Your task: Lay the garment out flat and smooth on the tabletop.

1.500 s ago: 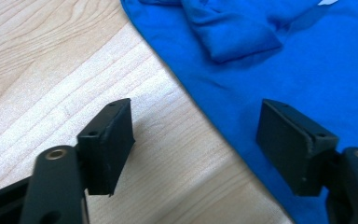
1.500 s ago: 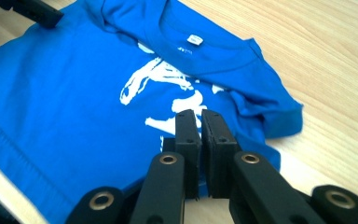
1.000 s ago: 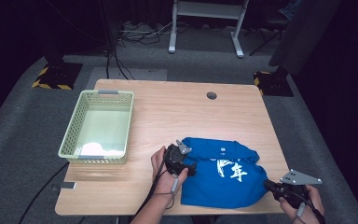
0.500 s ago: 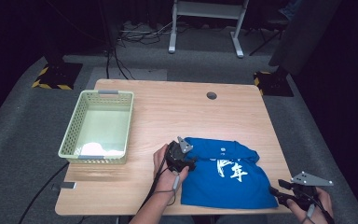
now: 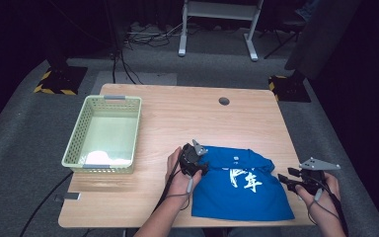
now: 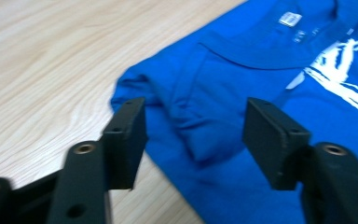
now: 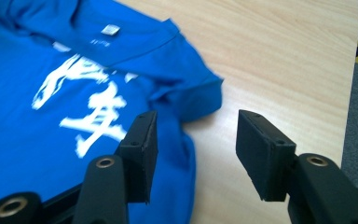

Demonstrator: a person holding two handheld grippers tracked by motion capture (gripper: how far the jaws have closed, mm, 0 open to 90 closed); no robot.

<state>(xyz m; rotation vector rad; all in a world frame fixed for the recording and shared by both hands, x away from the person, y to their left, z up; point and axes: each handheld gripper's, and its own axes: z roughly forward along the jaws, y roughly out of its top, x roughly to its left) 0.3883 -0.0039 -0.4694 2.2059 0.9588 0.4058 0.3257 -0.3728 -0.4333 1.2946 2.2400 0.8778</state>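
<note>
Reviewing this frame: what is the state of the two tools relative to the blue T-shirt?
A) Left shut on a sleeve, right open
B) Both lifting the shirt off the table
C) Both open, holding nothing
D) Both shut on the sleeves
C: the left tool and the right tool each show a clear gap between their jaws, and the blue T-shirt lies flat on the table.
</note>
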